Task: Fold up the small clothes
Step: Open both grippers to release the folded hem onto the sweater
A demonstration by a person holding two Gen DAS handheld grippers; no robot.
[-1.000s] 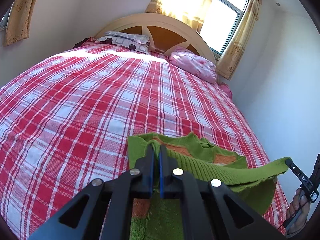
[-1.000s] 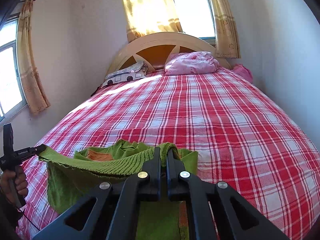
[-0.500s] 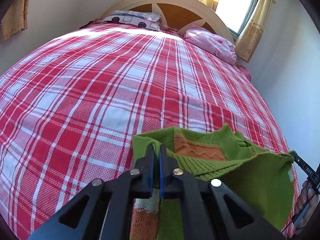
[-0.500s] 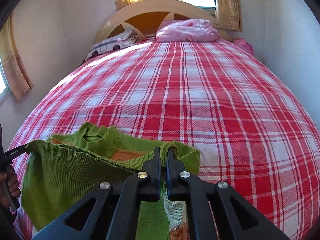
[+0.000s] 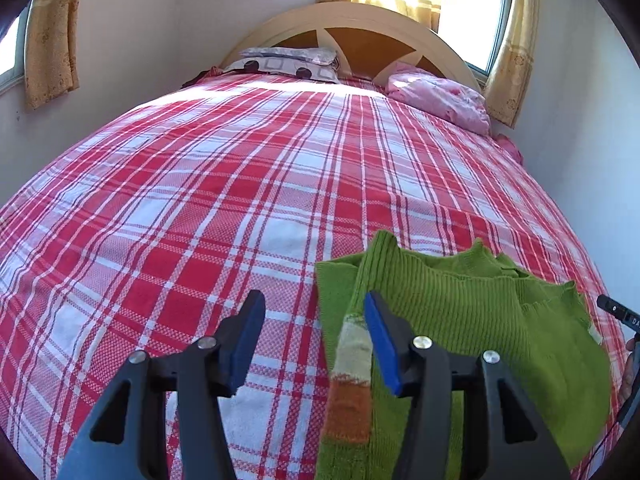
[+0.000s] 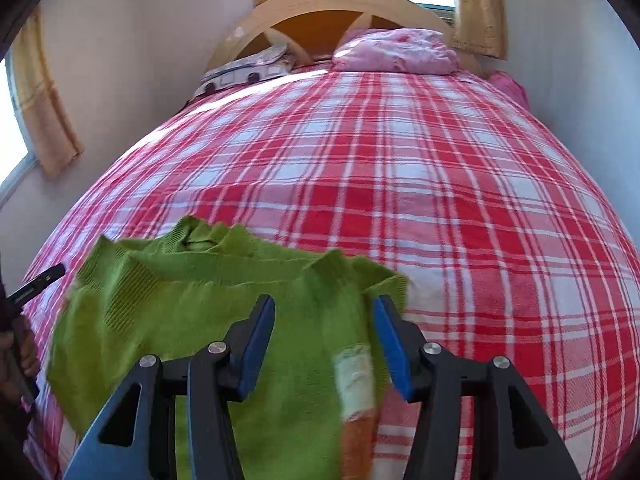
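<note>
- The left hand-held gripper (image 5: pixel 314 334) points forward and down at the near part of the bed (image 5: pixel 240 200). Its jaws have just been opening and now stand well apart, released, with nothing pressed between the blue pads (image 5: pixel 382 344).
- In the left wrist view, the left edge of the green sweater (image 5: pixel 460 320) with its cream-and-orange striped band lies in the gap, just beside the right finger. The left finger stands over bare plaid bedspread.
- The right hand-held gripper (image 6: pixel 324 338) is tilted down in much the same way. Its jaws have likewise just been opening and stand apart, released. The green knit lies between and under the fingers, and neither pad clamps it.
- The green sweater (image 6: pixel 208 312) lies on the near end of the bed, folded over on itself, collar toward the far side. A striped cream-and-orange patch shows at its right edge in the right wrist view.
- At the right edge of the left wrist view, the tip of the other gripper and part of a hand (image 5: pixel 632 364) show just beyond the sweater's right side.
- At the left edge of the right wrist view, a hand (image 6: pixel 20 352) grips the other tool's handle beside the sweater.
- Two pillows (image 5: pixel 440 100) lie at the far end against the arched headboard (image 5: pixel 360 20).
</note>
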